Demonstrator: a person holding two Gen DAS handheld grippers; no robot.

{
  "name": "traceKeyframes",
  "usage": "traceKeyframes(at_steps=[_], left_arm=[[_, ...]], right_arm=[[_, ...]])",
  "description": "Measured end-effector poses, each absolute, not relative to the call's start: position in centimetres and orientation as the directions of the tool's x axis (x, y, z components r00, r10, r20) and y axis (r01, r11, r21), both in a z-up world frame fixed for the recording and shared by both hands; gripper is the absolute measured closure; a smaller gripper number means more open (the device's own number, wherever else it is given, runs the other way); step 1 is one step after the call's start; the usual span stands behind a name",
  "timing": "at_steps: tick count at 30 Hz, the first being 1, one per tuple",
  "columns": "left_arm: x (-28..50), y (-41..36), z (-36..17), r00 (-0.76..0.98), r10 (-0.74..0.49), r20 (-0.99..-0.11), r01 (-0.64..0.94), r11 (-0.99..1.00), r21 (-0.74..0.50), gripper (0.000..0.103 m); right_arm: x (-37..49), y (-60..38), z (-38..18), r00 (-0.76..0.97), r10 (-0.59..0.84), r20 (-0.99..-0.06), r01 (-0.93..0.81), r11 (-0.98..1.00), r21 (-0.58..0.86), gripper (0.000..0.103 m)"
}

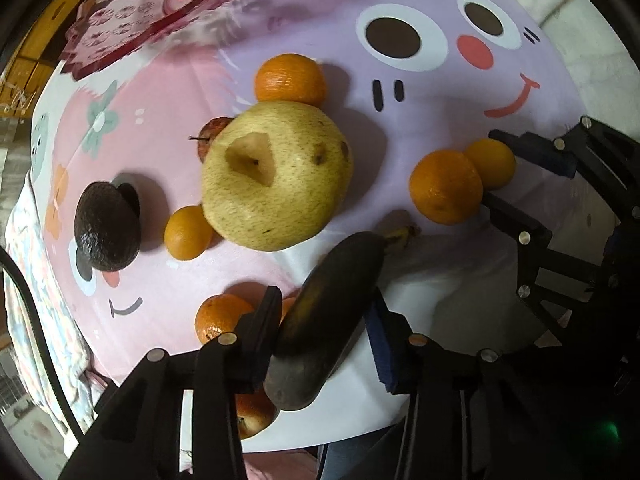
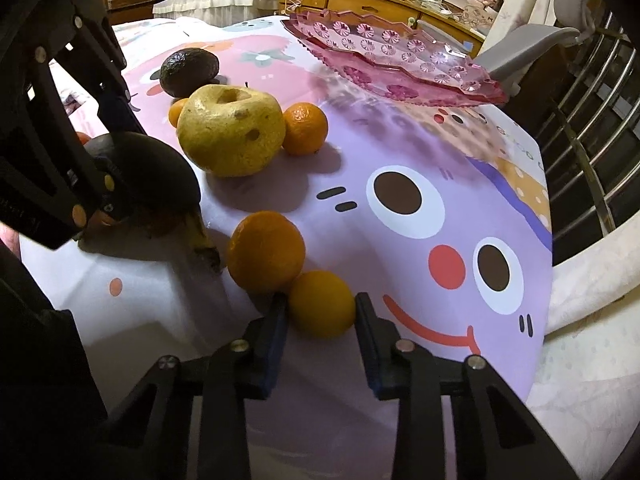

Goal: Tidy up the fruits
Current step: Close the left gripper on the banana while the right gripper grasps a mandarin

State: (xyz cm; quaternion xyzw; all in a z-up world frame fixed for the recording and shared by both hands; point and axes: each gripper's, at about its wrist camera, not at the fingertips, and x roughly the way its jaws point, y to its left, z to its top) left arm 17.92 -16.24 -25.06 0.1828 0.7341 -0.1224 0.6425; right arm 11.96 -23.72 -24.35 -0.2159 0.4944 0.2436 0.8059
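My left gripper point(image 1: 324, 312) is shut on a blackened banana point(image 1: 324, 320), held just above the cloth; it also shows in the right wrist view point(image 2: 148, 176). My right gripper point(image 2: 320, 308) has its jaws on both sides of a small yellow-orange citrus point(image 2: 322, 304), touching it on the cloth; that citrus shows in the left wrist view point(image 1: 492, 162). A bigger orange point(image 2: 266, 252) touches that citrus. A large yellow pear-like fruit point(image 1: 276, 176) lies mid-cloth with an orange point(image 1: 290, 78) behind it, a small orange point(image 1: 188, 232) and a dark avocado point(image 1: 108, 228) beside it.
A pink patterned plastic tray point(image 2: 400, 60) stands at the far side of the cartoon cloth point(image 2: 440, 208). More oranges point(image 1: 220, 316) and an apple point(image 1: 256, 412) lie under the left gripper. A metal rail point(image 2: 580, 128) and wooden furniture stand beyond the table edge.
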Motion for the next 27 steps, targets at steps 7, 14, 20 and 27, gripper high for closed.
traceKeyframes(at_steps=[7,14,20,27], left_arm=[[16.9,-14.5,-23.9,-0.065,0.087,-0.994,0.373,0.926,0.057,0.073],[15.6,-11.9,-21.4,-0.008,0.025,-1.0,0.332,0.943,0.021,0.075],[15.8,-10.8,-17.7,0.051,-0.009,-0.999,0.314,0.95,0.008,0.076],[16.1,-10.3,-11.2,0.128,-0.075,-0.989,0.366,0.93,-0.023,0.076]], right_arm=[[12.6,-24.7,-23.7,0.347,0.231,-0.909,-0.558,0.83,-0.002,0.07],[13.0,-25.3,-21.8,0.337,0.263,-0.904,-0.495,0.866,0.067,0.07],[13.4,-24.9,-19.5,0.367,0.268,-0.891,-0.483,0.873,0.064,0.07],[14.2,-23.6,-16.3,0.412,0.261,-0.873,-0.487,0.873,0.031,0.07]])
